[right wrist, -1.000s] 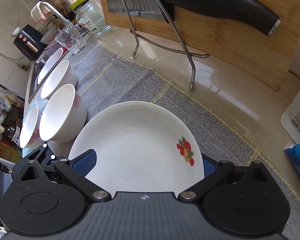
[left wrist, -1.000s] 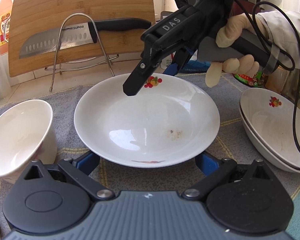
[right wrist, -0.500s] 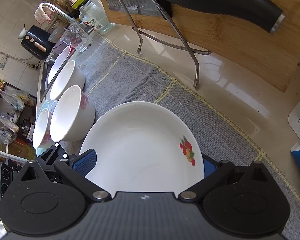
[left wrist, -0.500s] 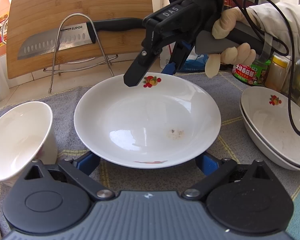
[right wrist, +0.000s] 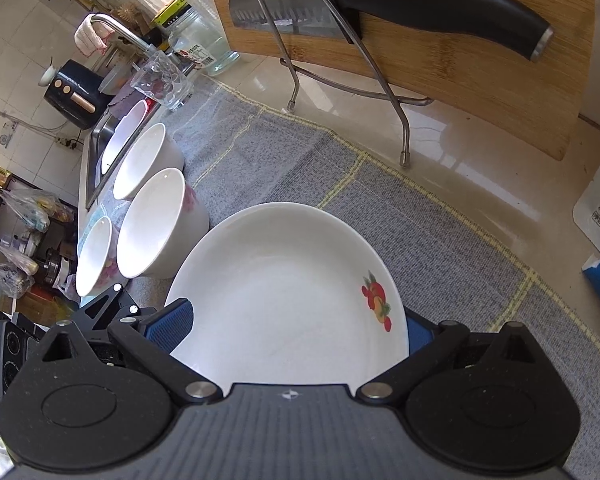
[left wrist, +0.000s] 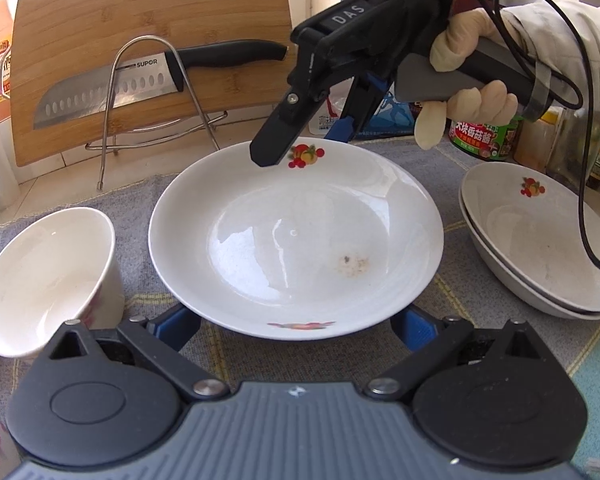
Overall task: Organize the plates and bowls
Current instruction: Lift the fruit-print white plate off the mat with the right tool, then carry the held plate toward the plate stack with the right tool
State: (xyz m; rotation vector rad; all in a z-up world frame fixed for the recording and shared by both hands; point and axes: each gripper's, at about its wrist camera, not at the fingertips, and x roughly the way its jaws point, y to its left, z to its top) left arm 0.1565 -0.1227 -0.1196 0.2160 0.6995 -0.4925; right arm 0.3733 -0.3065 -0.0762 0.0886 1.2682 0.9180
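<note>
A white plate [left wrist: 296, 236] with fruit prints is held above the grey mat [left wrist: 220, 356]; it also shows in the right wrist view [right wrist: 284, 304]. My left gripper [left wrist: 296, 326] has its blue pads at the plate's near rim, jaws wide on either side. My right gripper [left wrist: 304, 144] is at the far rim, one finger over the rim and one under; it also shows in its own view [right wrist: 296, 326]. Two stacked plates [left wrist: 540, 236] sit at the right. A white bowl [left wrist: 48, 276] stands at the left. Several white bowls [right wrist: 156, 220] line the mat's edge.
A bamboo cutting board [left wrist: 148, 40] with a knife [left wrist: 140, 84] on a wire stand [left wrist: 156, 92] leans at the back. Sauce jars [left wrist: 484, 136] stand back right. A glass [right wrist: 162, 80], a sink [right wrist: 100, 148] and a tap [right wrist: 120, 28] lie beyond the bowls.
Both grippers and the plate have risen slightly off the mat, and the right gripper has tilted up. The bowls and stacked plates have not moved.
</note>
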